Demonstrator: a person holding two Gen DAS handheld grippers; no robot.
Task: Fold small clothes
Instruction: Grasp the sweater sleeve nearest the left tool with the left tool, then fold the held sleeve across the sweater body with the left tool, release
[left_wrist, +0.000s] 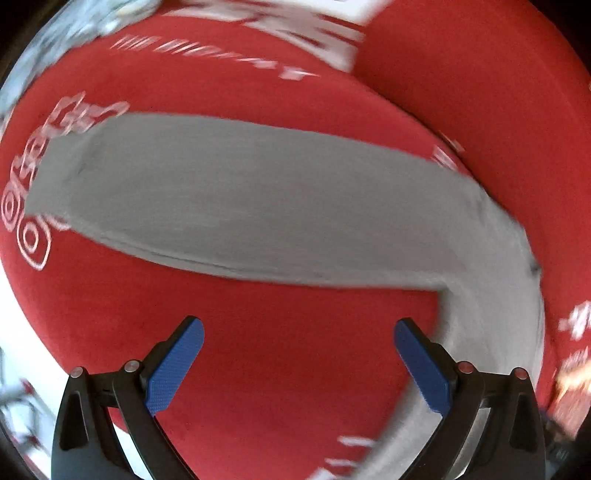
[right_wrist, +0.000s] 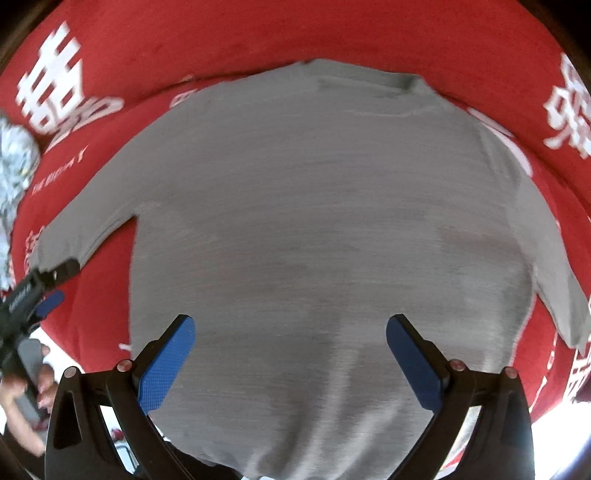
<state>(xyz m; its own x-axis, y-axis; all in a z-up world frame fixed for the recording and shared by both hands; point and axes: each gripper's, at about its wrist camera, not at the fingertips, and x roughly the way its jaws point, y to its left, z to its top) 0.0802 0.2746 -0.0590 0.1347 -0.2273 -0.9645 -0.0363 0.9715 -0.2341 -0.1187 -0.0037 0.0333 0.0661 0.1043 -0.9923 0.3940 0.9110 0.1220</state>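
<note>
A small grey long-sleeved shirt (right_wrist: 325, 236) lies flat on a red cloth (right_wrist: 258, 40), neckline at the far side, both sleeves spread outward. My right gripper (right_wrist: 291, 328) hovers open over the shirt's lower body, nothing between its blue pads (right_wrist: 168, 363). In the left wrist view the shirt's left sleeve (left_wrist: 258, 206) stretches across the frame; my left gripper (left_wrist: 299, 330) is open above bare red cloth just in front of that sleeve. The left gripper (right_wrist: 48, 291) also shows at the left edge of the right wrist view, by the sleeve cuff, held by a hand (right_wrist: 22, 398).
The red cloth (left_wrist: 295, 387) carries white printed characters (right_wrist: 62, 88) and covers the whole work surface. A crumpled grey-white patterned fabric (right_wrist: 14, 162) lies at the far left. Bright floor shows past the cloth's near edge.
</note>
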